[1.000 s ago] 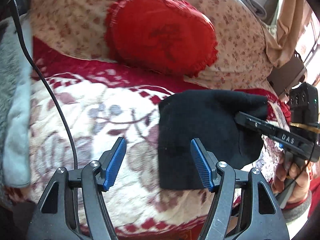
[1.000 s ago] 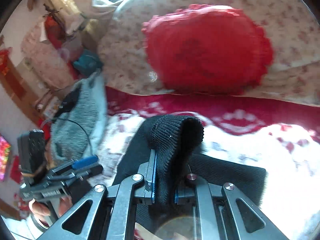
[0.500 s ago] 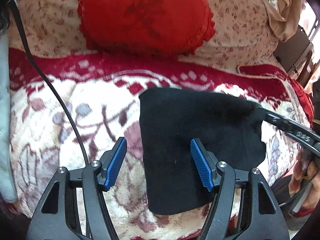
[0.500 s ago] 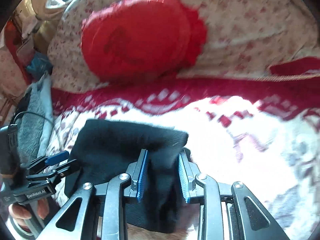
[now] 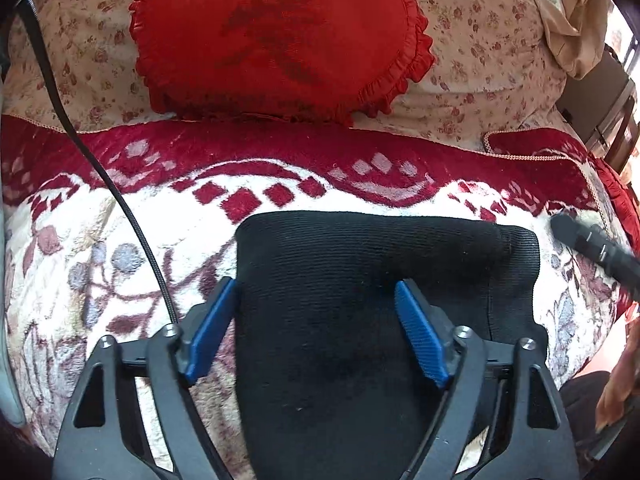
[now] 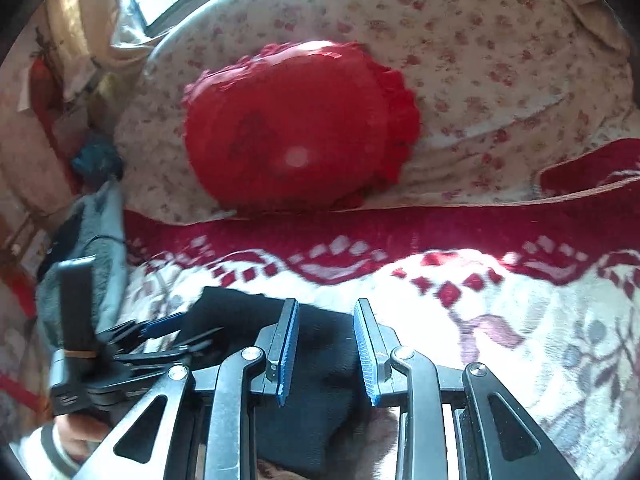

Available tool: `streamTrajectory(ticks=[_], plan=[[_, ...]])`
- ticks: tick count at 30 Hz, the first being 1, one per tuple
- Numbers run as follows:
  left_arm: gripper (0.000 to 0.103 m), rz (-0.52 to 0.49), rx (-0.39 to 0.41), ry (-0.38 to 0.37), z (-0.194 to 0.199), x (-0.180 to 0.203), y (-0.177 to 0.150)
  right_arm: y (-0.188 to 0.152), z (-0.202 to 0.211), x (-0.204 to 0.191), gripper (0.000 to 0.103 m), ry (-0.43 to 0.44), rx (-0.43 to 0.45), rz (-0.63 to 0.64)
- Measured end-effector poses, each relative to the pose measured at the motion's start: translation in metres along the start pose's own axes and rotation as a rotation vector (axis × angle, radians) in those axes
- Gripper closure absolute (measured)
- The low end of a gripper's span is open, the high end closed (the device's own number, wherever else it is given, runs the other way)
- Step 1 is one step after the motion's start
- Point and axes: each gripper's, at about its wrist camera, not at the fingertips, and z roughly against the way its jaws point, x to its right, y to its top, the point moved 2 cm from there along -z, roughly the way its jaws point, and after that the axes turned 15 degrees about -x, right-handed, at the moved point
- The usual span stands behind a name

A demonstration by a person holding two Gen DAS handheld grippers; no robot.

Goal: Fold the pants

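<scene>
The black knit pants (image 5: 360, 280) lie folded into a compact block on the red and white floral blanket (image 5: 120, 240). My left gripper (image 5: 316, 312) is open, its blue pads (image 5: 420, 340) low over the block's near left part. My right gripper (image 6: 326, 344) is open, with the pants' right edge (image 6: 320, 360) lying between and under its jaws. Its black tip shows at the right of the left wrist view (image 5: 588, 240). The left gripper shows at the lower left of the right wrist view (image 6: 152, 336).
A red frilled cushion (image 5: 280, 40) leans on a floral pillow (image 5: 480, 60) at the back of the blanket. A black cable (image 5: 120, 208) runs across the blanket on the left. A grey fleece (image 6: 92, 240) lies at the left edge.
My right gripper has opened and let go of the pants fold, which now lies flat on the block. My left gripper has moved forward over the pants.
</scene>
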Motion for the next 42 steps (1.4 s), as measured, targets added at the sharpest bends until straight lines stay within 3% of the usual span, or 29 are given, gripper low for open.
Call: streamTrajectory(ticks=[2, 6, 8, 13, 18, 23, 25, 30, 33, 39, 40, 42], plan=[[0.016, 0.002, 0.002, 0.003, -0.003, 0.001, 0.002, 0.002, -0.018, -0.005, 0.076, 0.046, -0.053, 0.028], [0.016, -0.001, 0.003, 0.014, -0.009, 0.0, 0.004, 0.001, -0.072, 0.004, 0.076, -0.056, -0.157, 0.01], [0.016, 0.002, 0.001, 0.01, -0.008, 0.0, 0.003, 0.001, -0.083, 0.013, 0.076, -0.018, -0.153, -0.025], [0.016, 0.015, 0.005, -0.014, 0.006, -0.002, -0.007, -0.008, -0.049, 0.002, 0.076, -0.026, -0.142, 0.012], [0.016, -0.002, 0.022, 0.035, 0.015, -0.001, -0.027, -0.032, -0.017, -0.019, 0.076, -0.029, -0.12, 0.083], [0.016, 0.006, 0.008, 0.041, 0.009, 0.0, -0.041, -0.061, -0.039, -0.023, 0.076, -0.105, -0.198, 0.091], [0.016, 0.003, 0.001, 0.053, 0.004, 0.002, -0.045, -0.07, -0.042, -0.024, 0.076, -0.13, -0.172, 0.104], [0.016, -0.005, 0.02, 0.068, 0.013, 0.007, -0.052, -0.07, -0.025, -0.025, 0.076, -0.106, -0.179, 0.078], [0.016, -0.008, 0.037, 0.072, 0.02, 0.009, -0.054, -0.07, -0.007, -0.027, 0.075, -0.087, -0.14, 0.081], [0.016, -0.007, 0.05, 0.078, 0.028, 0.009, -0.059, -0.067, -0.012, -0.027, 0.074, -0.089, -0.146, 0.059], [0.016, -0.005, 0.053, 0.078, 0.029, 0.008, -0.06, -0.067, -0.013, -0.024, 0.074, -0.083, -0.143, 0.044], [0.016, 0.001, 0.054, 0.078, 0.031, 0.006, -0.061, -0.065, -0.015, -0.017, 0.059, -0.075, -0.126, 0.007]])
